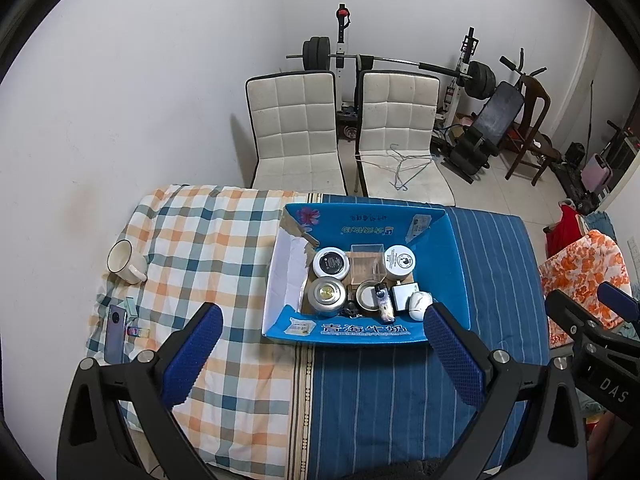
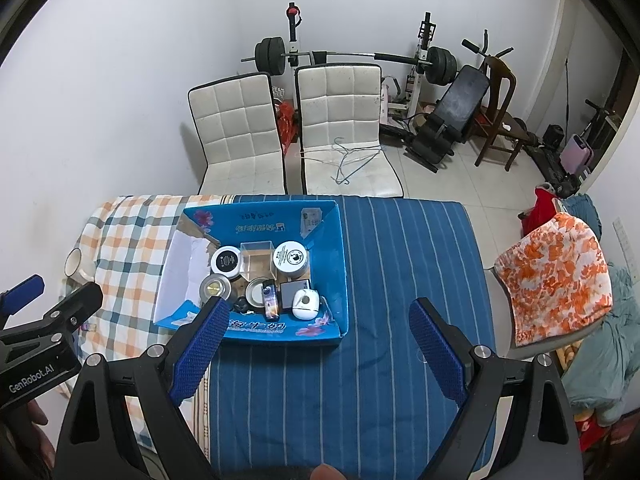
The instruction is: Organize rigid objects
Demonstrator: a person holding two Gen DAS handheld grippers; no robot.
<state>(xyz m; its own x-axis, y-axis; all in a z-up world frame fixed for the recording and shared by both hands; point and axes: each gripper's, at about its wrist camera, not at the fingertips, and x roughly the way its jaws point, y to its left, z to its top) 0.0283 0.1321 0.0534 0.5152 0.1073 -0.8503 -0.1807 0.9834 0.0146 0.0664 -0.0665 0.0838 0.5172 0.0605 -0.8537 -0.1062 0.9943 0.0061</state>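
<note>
1. The table (image 1: pixel 400 400) carries a blue box (image 1: pixel 440 248) near its middle, already packed with jars, a clear case and small gadgets. Judging by that, most of the sorting is done.
2. Loose things remain on the checked cloth at the left: a mug (image 1: pixel 125 261), a phone (image 1: pixel 116 332) and a small tube (image 1: pixel 138 332), perhaps a lip balm, though it is too small to tell.
3. The left gripper (image 1: pixel 322 354) hangs above the box's near wall, jaws spread wide, holding nothing. The mug and phone lie well apart to its left, outside the fingers.
4. The right gripper (image 2: pixel 318 354) hovers over bare striped cloth, also wide open and empty; the box sits just beyond its left finger.
5. To do the next step well, swing the left gripper over the mug, straddle its wall, close firmly, then lift clear before crossing to the box.
</note>
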